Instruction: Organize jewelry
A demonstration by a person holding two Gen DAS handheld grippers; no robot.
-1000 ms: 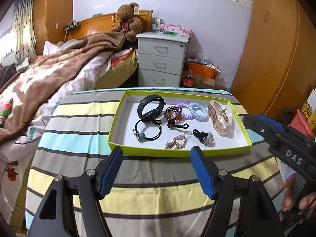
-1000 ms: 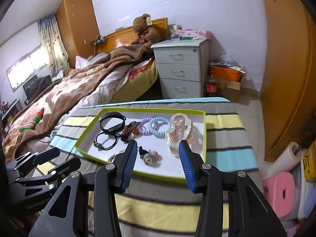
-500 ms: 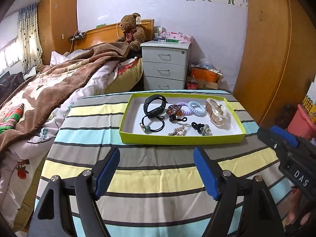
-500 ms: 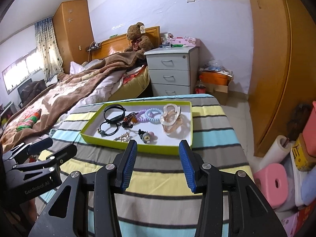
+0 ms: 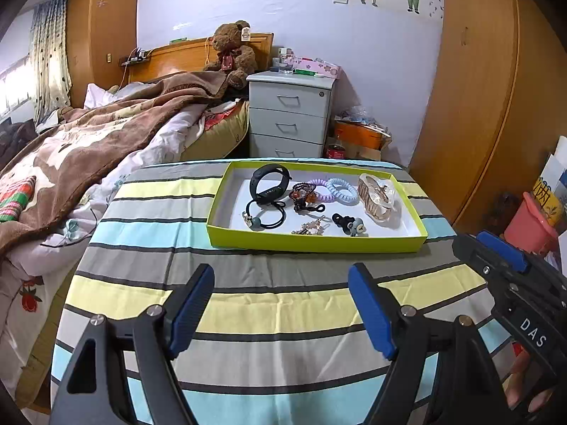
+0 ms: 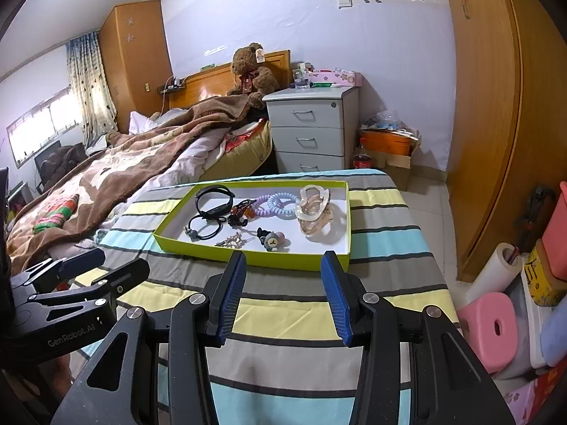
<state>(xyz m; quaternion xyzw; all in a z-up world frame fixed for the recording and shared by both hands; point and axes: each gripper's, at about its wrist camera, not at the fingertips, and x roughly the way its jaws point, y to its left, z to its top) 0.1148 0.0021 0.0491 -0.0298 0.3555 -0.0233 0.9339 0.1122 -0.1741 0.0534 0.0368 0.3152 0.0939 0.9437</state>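
Both tools, left tool (image 5: 281, 304) and right tool (image 6: 282, 295), wide and empty; light, slippery hair ties (image 5: 333, 191) in tray (image 5: 315, 242), best pinched across the coil.

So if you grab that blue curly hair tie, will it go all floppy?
Probably a bit. The blue hair tie is a coiled spiral ring, so it likely stretches and springs back rather than hanging limp. It looks light and smooth, so it may slip. It touches the purple hair tie, which might shift too.
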